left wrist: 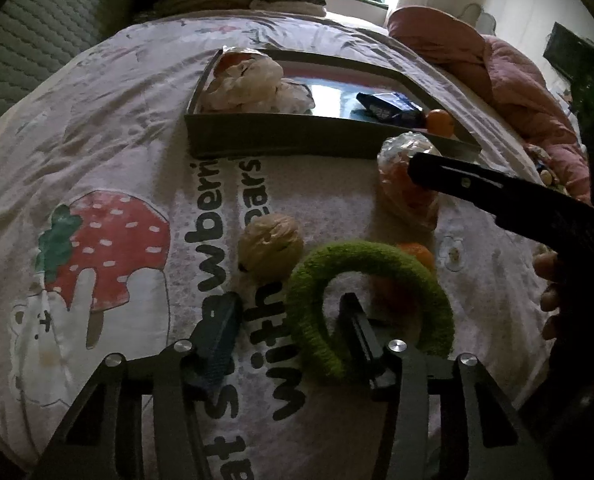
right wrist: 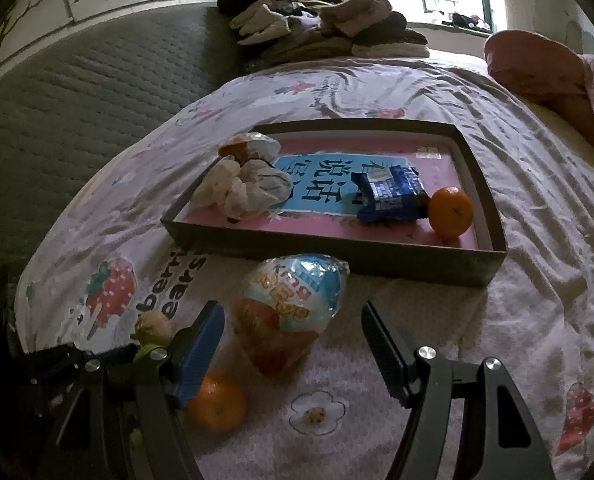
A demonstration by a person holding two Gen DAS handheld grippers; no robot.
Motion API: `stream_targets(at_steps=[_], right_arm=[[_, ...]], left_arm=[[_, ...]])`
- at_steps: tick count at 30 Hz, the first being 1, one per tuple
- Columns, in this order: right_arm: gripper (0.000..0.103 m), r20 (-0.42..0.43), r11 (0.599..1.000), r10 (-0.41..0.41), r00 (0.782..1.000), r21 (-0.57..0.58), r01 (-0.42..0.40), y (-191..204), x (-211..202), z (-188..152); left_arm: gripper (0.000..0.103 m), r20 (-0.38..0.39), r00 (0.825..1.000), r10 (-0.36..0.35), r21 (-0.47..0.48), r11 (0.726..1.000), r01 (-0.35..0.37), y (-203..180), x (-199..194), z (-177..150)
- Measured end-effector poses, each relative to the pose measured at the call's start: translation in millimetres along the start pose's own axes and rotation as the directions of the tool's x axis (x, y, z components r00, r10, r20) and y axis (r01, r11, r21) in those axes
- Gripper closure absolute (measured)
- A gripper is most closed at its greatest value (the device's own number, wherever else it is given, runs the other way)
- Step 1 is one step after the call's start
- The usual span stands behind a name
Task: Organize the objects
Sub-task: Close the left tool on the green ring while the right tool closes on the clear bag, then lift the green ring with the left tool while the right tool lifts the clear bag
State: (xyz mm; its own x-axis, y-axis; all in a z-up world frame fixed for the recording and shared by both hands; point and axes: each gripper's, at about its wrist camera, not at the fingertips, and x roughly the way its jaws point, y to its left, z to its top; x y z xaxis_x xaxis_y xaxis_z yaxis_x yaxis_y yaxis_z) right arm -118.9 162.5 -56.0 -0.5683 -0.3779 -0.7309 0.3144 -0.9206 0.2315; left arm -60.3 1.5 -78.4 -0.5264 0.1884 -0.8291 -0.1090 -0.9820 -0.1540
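green fuzzy ring (left wrist: 361,300) lies on strawberry bedsheet (left wrist: 97,140), one side between left gripper (left wrist: 289,320) jaws, grip unclear | right gripper (right wrist: 293,344) spread around snack bag (right wrist: 293,308), not touching | tray (right wrist: 377,256) beyond holds orange (right wrist: 451,212)

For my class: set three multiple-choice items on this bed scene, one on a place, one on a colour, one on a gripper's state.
1. Where is the blue packet? A on the floor; B in the tray; C in a gripper.
2. What colour is the fuzzy ring? A red; B green; C white.
3. The right gripper is: A open; B shut on the ring; C shut empty.
Key: 1B, it lies in the tray beside an orange. 2B, it looks green at the left gripper. 3A, its fingers stand apart, clear of the snack bag.
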Motion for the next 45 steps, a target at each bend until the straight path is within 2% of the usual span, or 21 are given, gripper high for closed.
stream_targets(at_steps=[1, 3, 12, 16, 21, 33, 45], right_arm=[[0.033, -0.002, 1.000, 0.004, 1.000, 0.007, -0.004, 0, 1, 0], [0.033, -0.014, 1.000, 0.008, 1.000, 0.021, -0.007, -2, 5, 1], [0.033, -0.040, 0.999, 0.019, 0.999, 0.043, -0.017, -2, 20, 3], [0.033, -0.047, 0.999, 0.030, 0.998, 0.032, -0.029, 1, 24, 1], [0.043, -0.044, 0.999, 0.038, 0.998, 0.012, -0.037, 6, 25, 1], [0.045, -0.032, 0.999, 0.036, 0.999, -0.006, -0.036, 7, 18, 1], [0.045, -0.018, 0.998, 0.038, 0.999, -0.050, -0.039, 13, 5, 0]], left_arm=[[0.055, 0.000, 1.000, -0.004, 0.004, 1.000, 0.004, -1, 0, 0], [0.069, 0.000, 1.000, -0.010, 0.008, 1.000, 0.010, -3, 0, 0], [0.086, -0.003, 0.999, -0.041, 0.033, 0.999, 0.041, -11, 3, 1], [0.088, -0.001, 0.999, -0.054, 0.046, 0.997, 0.054, -15, 3, 2], [0.089, -0.004, 0.998, -0.064, 0.057, 0.996, 0.065, -18, 4, 2], [0.090, 0.003, 0.997, -0.076, 0.042, 0.996, 0.076, -14, 3, 4], [0.090, 0.047, 0.993, -0.105, 0.051, 0.993, 0.102, -14, -11, 5]])
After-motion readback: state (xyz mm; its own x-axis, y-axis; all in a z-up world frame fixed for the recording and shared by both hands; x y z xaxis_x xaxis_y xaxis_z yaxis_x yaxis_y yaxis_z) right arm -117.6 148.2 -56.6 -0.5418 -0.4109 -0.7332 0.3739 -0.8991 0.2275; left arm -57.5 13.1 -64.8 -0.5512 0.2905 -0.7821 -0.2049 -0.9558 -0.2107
